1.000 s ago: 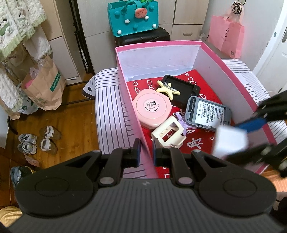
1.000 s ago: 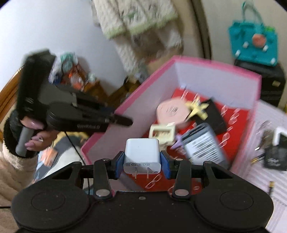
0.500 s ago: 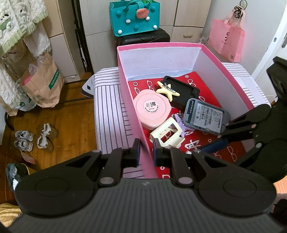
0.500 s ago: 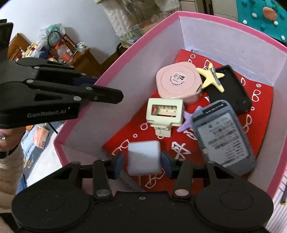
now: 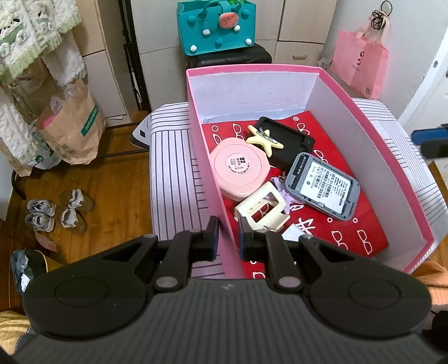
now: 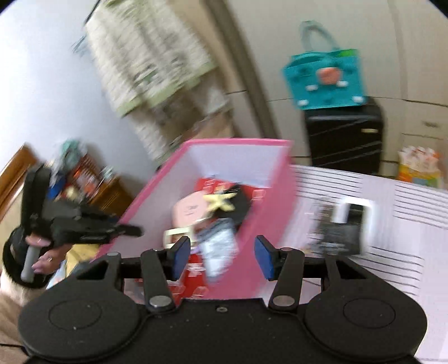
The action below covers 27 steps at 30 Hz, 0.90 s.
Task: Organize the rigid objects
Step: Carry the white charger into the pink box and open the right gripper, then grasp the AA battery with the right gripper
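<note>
My left gripper is shut on the left wall of the pink box, which stands on a striped cloth. Inside lie a pink round case, a yellow star clip, a black case, a grey device, a cream claw clip and a white charger, half hidden behind my finger. My right gripper is open and empty, above the box's near right corner. In the left wrist view the right gripper shows at the right edge, outside the box.
A blurred black and white item lies on the striped cloth right of the box. Behind stand a teal bag on a black suitcase and a pink bag. Shoes and a paper bag sit on the floor at left.
The right gripper lowered the white charger into the box, let it go, and drew back out to the right. The left gripper kept its hold on the wall.
</note>
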Motion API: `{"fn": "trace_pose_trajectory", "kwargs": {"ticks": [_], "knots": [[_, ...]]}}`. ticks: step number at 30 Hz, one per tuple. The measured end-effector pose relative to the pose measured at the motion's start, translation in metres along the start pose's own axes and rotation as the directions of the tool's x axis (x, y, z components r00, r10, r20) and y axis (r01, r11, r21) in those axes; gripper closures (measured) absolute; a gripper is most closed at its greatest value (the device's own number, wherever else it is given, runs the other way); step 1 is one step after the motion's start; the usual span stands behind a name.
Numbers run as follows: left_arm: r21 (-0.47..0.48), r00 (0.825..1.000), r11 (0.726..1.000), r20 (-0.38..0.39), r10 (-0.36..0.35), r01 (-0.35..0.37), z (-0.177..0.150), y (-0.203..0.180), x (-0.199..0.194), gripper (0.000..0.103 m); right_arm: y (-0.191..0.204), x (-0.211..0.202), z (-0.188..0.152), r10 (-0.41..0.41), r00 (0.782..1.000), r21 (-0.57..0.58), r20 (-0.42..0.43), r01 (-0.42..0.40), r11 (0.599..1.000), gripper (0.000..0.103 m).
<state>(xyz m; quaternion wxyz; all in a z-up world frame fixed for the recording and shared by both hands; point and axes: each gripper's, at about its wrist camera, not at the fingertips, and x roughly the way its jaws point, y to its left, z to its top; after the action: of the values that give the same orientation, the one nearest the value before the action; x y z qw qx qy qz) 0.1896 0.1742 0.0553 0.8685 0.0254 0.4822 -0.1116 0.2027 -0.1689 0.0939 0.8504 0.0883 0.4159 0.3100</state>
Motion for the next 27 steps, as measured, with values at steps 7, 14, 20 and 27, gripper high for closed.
{"fn": "trace_pose_trajectory", "kwargs": {"ticks": [7, 14, 20, 27], "knots": [[-0.021, 1.0, 1.0, -0.021, 0.007, -0.007, -0.003, -0.001, 0.005, 0.09, -0.053, 0.003, -0.029, -0.141, 0.99, 0.081, 0.023, 0.138, 0.987, 0.047], [-0.039, 0.999, 0.999, -0.034, 0.007, -0.008, -0.005, 0.0, 0.006, 0.09, -0.076, 0.028, -0.056, -0.195, 0.981, 0.068, 0.004, 0.194, 0.979, 0.052], [-0.046, 0.998, 0.999, -0.058, 0.005, -0.008, -0.004, 0.001, 0.008, 0.09, -0.079, 0.046, -0.067, -0.27, 0.963, -0.019, 0.002, 0.27, 0.963, 0.052], [-0.048, 0.998, 0.999, -0.058, 0.008, -0.011, -0.004, 0.001, 0.008, 0.09, -0.078, 0.064, -0.07, -0.327, 0.945, -0.085, 0.008, 0.327, 0.941, 0.051]]}}
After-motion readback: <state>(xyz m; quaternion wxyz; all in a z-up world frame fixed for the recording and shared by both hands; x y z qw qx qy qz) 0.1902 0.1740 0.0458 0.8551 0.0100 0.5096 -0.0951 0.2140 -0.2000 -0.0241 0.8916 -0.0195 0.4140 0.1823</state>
